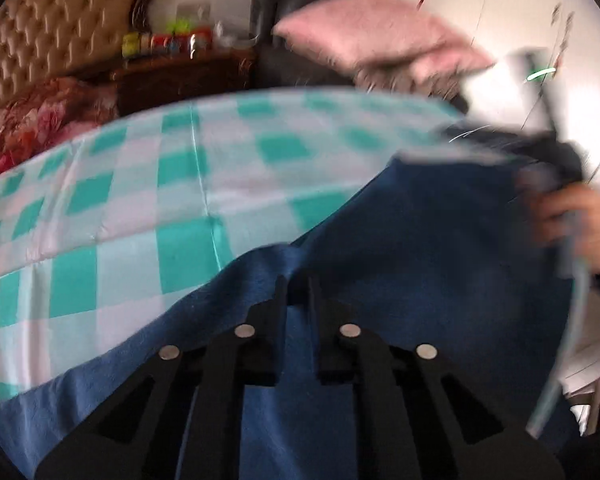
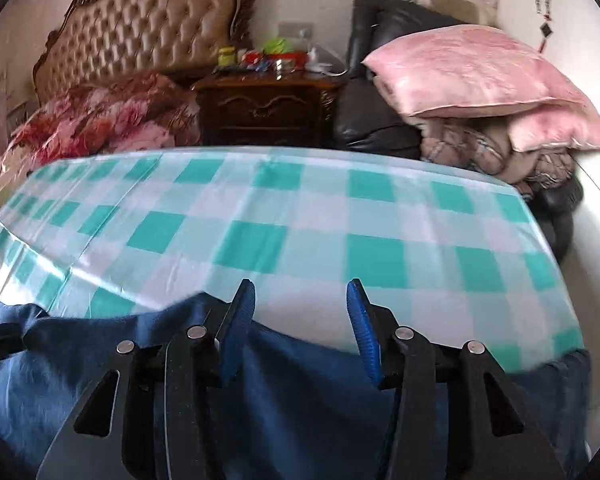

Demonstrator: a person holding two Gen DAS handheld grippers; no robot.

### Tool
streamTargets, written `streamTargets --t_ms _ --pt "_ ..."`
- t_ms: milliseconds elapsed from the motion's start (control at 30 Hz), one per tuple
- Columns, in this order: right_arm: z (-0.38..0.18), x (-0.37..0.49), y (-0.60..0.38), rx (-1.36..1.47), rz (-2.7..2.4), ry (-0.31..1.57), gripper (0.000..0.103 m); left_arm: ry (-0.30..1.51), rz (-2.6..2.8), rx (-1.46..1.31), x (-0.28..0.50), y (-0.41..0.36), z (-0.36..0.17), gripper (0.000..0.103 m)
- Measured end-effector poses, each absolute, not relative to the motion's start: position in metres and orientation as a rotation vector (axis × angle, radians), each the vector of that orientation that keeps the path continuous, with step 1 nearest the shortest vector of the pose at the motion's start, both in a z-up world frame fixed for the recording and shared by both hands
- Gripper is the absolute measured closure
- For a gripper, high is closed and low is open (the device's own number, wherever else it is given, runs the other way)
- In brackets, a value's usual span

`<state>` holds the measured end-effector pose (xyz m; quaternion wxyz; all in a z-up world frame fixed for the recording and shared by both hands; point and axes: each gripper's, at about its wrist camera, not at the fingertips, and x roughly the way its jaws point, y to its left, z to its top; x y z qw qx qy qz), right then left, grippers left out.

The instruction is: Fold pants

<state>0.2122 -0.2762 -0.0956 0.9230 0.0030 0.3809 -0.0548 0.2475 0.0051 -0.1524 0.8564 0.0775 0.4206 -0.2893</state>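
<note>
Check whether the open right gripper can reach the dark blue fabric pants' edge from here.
Probably yes: the right gripper is open just above the dark blue fabric pants, with nothing between them.

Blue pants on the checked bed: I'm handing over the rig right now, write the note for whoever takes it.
Left hand-held gripper: shut on the blue pants, pinching a raised fold near their edge.
Right hand-held gripper: open, holding nothing, fingers over the pants' far edge.
The pants lie spread at the near side of the green-and-white checked sheet; the left view is blurred by motion.
Done: one grasp taken. No finished fold is visible.
Left: probably grip with the right, carry the fold over, flatten.
</note>
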Motion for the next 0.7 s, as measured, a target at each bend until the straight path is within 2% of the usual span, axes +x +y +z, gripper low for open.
streamTargets --t_ms 100,200,267,300,367,467,500,567,600,700 --pt "-0.087 0.184 -0.3 -0.051 -0.165 0.763 0.055 0.887 -0.43 0.13 0.271 0.035 -0.164 0.094" --pt "-0.089 0.161 -0.338 -0.039 -0.226 0.79 0.055 0.843 -0.461 0.061 0.262 0.046 -0.147 0.097" --pt "-0.095 0.153 -0.359 -0.013 -0.215 0.823 0.055 0.805 -0.622 0.066 0.242 0.022 -0.134 0.09" --pt "-0.099 0.151 -0.365 -0.019 -0.232 0.832 0.055 0.808 -0.679 0.1 0.236 0.007 -0.135 0.084" --pt "-0.108 0.15 -0.39 0.005 -0.326 0.878 0.055 0.862 -0.676 0.225 0.239 -0.028 -0.155 0.083" --pt "-0.108 0.14 -0.411 0.069 -0.279 0.872 0.066 0.858 -0.445 0.216 0.268 -0.012 -0.164 0.089" --pt "-0.107 0.137 -0.413 0.048 -0.286 0.871 0.068 0.834 -0.342 0.209 0.274 0.001 -0.159 0.087" --pt "-0.103 0.129 -0.415 0.043 -0.277 0.858 0.068 0.765 -0.32 0.124 0.274 0.019 -0.142 0.074" --pt "-0.101 0.126 -0.417 0.053 -0.272 0.848 0.068 0.746 -0.345 0.109 0.267 0.018 -0.133 0.064" --pt "-0.102 0.123 -0.423 0.078 -0.254 0.834 0.068 0.722 -0.452 0.154 0.241 -0.01 -0.12 0.062"
